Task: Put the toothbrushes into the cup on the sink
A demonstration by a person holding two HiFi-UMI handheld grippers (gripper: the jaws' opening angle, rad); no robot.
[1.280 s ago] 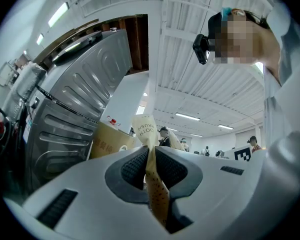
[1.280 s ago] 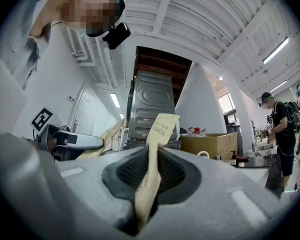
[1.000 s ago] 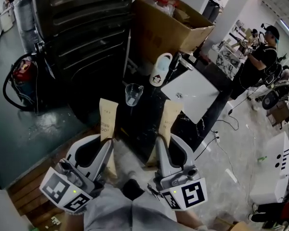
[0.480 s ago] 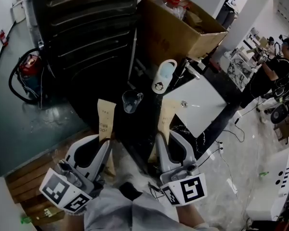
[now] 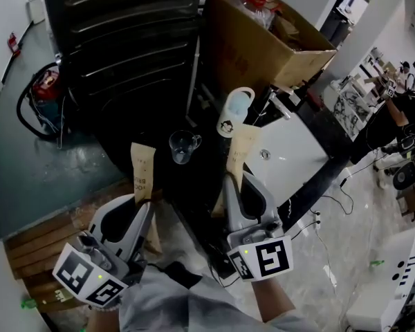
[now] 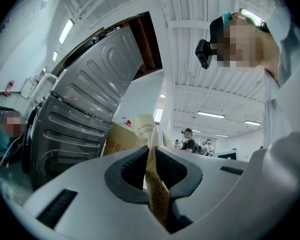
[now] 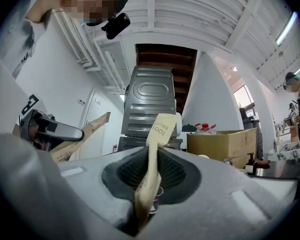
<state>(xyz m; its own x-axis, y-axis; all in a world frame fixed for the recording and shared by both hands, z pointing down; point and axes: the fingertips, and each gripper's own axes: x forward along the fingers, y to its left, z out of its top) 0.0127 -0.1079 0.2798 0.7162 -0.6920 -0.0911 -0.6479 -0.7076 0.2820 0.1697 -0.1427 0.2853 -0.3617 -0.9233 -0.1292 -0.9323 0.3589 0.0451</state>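
Right hand-held gripper [image 5: 239, 185] nearer mug [image 5: 234, 113]; it and left hand-held gripper [image 5: 142, 205] tight on toothbrushes [image 5: 243, 151].

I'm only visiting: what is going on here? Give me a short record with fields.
Left gripper: shut on left toothbrush packet
Right gripper: shut on right toothbrush packet
Cup: clear glass, on dark counter, ahead between both packets
Sink: white, right of cup
Progress: no toothbrush in cup yet
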